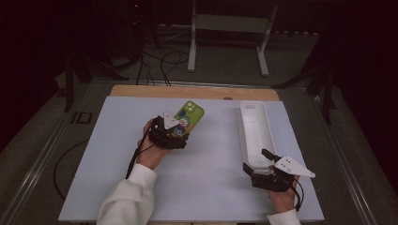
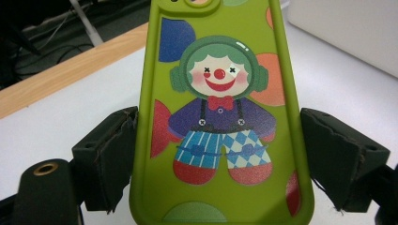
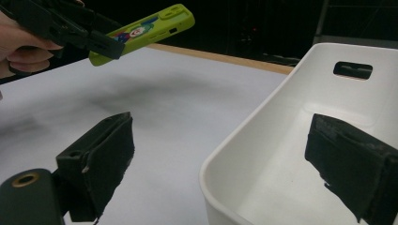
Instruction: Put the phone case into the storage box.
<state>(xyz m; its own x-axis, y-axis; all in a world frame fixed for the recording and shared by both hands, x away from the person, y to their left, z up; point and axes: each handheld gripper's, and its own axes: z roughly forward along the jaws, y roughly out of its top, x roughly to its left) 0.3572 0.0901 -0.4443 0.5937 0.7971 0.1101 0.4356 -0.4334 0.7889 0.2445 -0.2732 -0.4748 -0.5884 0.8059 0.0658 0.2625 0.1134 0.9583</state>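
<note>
A phone in a green case with a clown picture (image 1: 191, 115) is held off the white table, tilted up at its far end. My left gripper (image 1: 180, 127) is shut on the phone's lower half, its pads (image 2: 112, 154) pressing the case's two long edges (image 2: 220, 117). From the right gripper view the phone (image 3: 150, 26) hangs above the table in that gripper (image 3: 70, 26). My right gripper (image 1: 257, 161) stands open at the near end of a long white bin (image 1: 240, 126). One jaw is outside the bin wall (image 3: 263, 140), the other inside, neither touching it.
The white mat (image 1: 206, 187) covers the table, with a wooden strip (image 1: 187, 91) along its far edge. The bin lies lengthwise on the right, with a handle slot (image 3: 353, 70) in its far end. Cables and a white stand (image 1: 230, 28) are on the floor beyond.
</note>
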